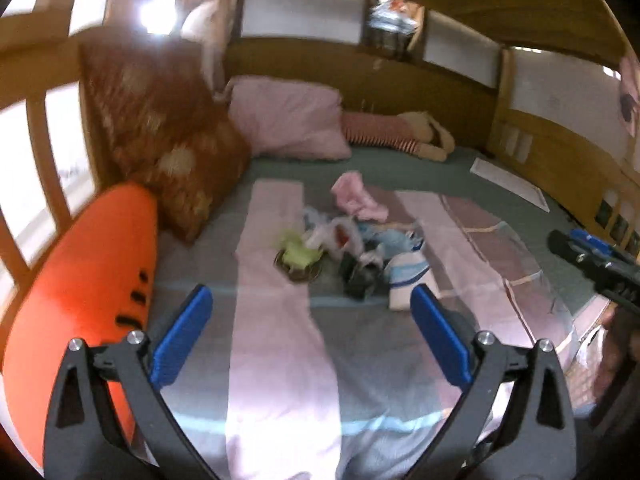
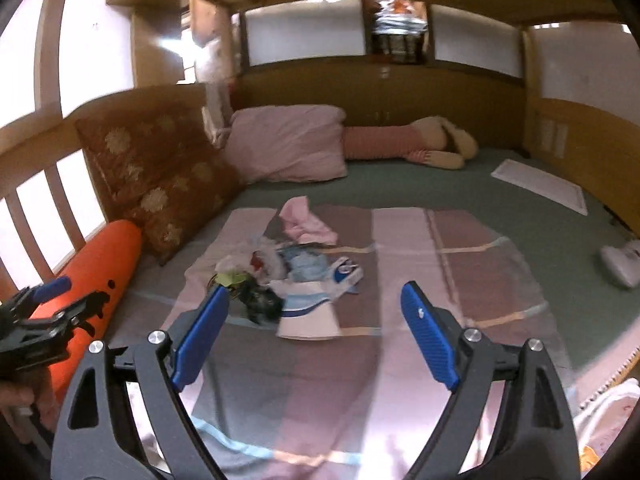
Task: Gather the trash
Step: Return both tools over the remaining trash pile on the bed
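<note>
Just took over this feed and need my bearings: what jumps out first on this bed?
A heap of trash, crumpled bags and wrappers, lies mid-bed on the striped blanket, ahead of both open grippers: the left gripper and the right gripper. A bright orange carrot-shaped cushion lies along the left rail beside a brown floral pillow. A pink pillow and a plush rabbit rest at the far end.

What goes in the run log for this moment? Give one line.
phase: approach | left gripper: open, empty | right gripper: open, empty | trash pile: untouched on bed
</note>
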`<state>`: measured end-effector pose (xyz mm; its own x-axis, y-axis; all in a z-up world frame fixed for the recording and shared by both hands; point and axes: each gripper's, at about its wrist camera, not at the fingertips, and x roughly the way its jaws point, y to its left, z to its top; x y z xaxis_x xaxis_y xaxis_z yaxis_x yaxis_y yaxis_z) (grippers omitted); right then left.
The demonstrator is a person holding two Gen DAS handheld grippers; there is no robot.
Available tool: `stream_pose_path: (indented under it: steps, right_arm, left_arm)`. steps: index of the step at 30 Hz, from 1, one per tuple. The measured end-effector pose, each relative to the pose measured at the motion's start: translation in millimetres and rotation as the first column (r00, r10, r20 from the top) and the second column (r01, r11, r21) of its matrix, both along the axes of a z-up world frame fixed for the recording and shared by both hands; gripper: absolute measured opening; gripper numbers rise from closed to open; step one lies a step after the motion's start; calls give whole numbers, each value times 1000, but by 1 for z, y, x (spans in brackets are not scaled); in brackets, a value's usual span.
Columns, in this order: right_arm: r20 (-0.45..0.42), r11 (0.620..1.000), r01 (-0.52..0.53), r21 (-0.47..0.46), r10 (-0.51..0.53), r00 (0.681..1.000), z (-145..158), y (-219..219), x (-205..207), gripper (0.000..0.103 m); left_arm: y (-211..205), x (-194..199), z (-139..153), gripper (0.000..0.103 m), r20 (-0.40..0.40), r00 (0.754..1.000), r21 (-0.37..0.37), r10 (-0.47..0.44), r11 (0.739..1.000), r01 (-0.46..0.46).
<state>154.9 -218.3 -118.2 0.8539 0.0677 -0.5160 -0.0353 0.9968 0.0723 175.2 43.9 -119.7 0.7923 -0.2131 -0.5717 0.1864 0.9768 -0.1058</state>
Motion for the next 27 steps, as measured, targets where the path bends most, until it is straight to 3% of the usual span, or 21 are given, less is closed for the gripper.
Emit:
stream_pose_path:
  steps: [4, 6, 9, 13, 27]
  right_arm:
    - [-99, 1000, -1, -16, -1, 995, -30, 9, 8, 86]
    - [-79, 1000, 7, 19, -6, 997, -28, 5, 4, 86]
    - [-75, 1000, 16, 14, -15, 997, -32, 7, 3, 86]
    - [-76, 1000, 0, -4, -1, 997, -34, 12, 4, 86]
    - [-77, 1000, -7, 8, 8, 997, -33, 11, 2, 86]
  left_arm:
    - [11, 4, -7, 98, -33, 999, -2, 3, 1000, -3]
    - [6, 7, -8, 98, -39, 999, 7, 5, 1000, -4]
    - [1, 5, -6, 98, -44, 999, -16, -6, 1000, 5]
    - [-9, 2, -6, 98, -32, 999, 14, -30, 999, 31]
    - [-13, 0, -10, 99, -49, 998, 14, -40, 999, 41]
